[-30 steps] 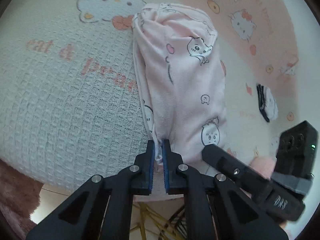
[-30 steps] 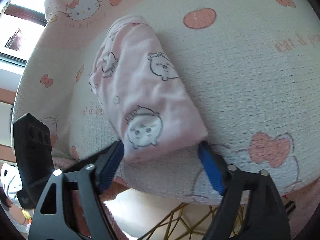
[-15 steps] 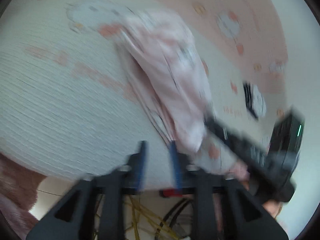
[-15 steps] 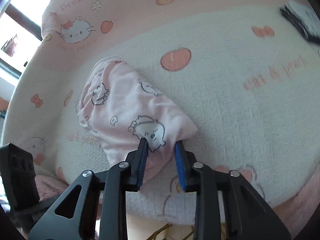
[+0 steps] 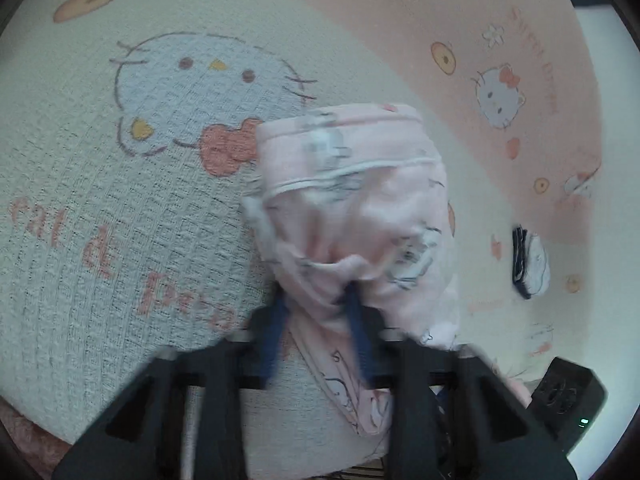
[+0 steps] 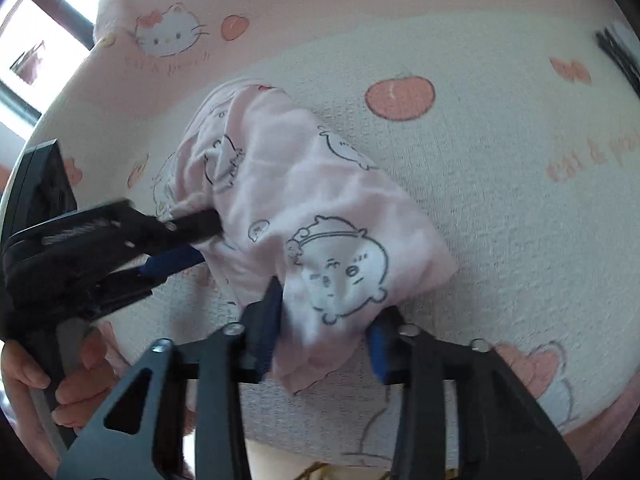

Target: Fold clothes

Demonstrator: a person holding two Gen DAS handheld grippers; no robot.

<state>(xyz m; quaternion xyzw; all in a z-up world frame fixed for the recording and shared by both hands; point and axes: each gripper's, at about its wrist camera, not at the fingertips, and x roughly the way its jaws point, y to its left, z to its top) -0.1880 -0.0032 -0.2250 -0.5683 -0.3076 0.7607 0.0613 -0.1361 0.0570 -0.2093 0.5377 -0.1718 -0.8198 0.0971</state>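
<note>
A pink garment with cartoon prints (image 5: 360, 208) lies bunched on the Hello Kitty cushion (image 5: 120, 208); it also shows in the right wrist view (image 6: 304, 200). My left gripper (image 5: 318, 320) has its blue pads apart, with a fold of the garment's near end between them. My right gripper (image 6: 326, 332) stands wide open around the other near corner, which hangs between its pads. The left gripper (image 6: 176, 240) also appears in the right wrist view, reaching into the cloth from the left.
The cushion's pink rim (image 5: 500, 20) curves behind the garment. A small folded black and white item (image 5: 530, 260) lies at the right. The cushion's front edge (image 6: 400, 440) is just below the grippers. A window (image 6: 36, 40) is at the far left.
The left gripper opened, pulled back, then pushed in around the garment's near fold. The right gripper narrowed on the corner, then opened wide again. The garment is now more bunched.
</note>
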